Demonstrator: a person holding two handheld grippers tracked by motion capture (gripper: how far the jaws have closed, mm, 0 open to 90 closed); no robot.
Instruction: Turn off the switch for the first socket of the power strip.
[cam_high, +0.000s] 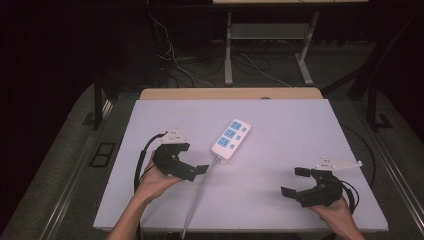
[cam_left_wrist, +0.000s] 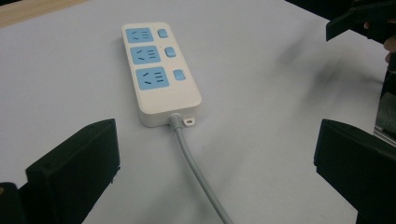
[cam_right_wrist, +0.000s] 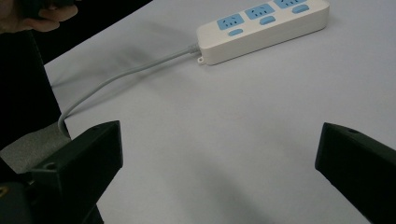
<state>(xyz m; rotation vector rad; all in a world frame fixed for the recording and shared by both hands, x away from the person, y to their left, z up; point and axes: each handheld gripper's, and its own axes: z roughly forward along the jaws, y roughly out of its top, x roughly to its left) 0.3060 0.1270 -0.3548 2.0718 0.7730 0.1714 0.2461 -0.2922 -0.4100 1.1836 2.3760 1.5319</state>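
Note:
A white power strip (cam_high: 231, 139) with three blue sockets and blue switches lies near the middle of the white table top (cam_high: 300, 125). Its grey cable (cam_high: 200, 192) runs toward me and off the front edge. My left gripper (cam_high: 194, 159) is open just left of the cable, close to the strip's cable end. In the left gripper view its jaws stand wide apart, with the strip (cam_left_wrist: 159, 74) and cable (cam_left_wrist: 198, 175) ahead between them. My right gripper (cam_high: 295, 181) is open at the front right, well away from the strip (cam_right_wrist: 261, 28), with nothing between its jaws.
A wooden strip (cam_high: 230, 93) borders the table's far edge. Behind it are a desk frame's legs (cam_high: 228, 50) and loose cables on the dark floor (cam_high: 200, 65). Bare white surface lies between the two grippers and to the strip's right.

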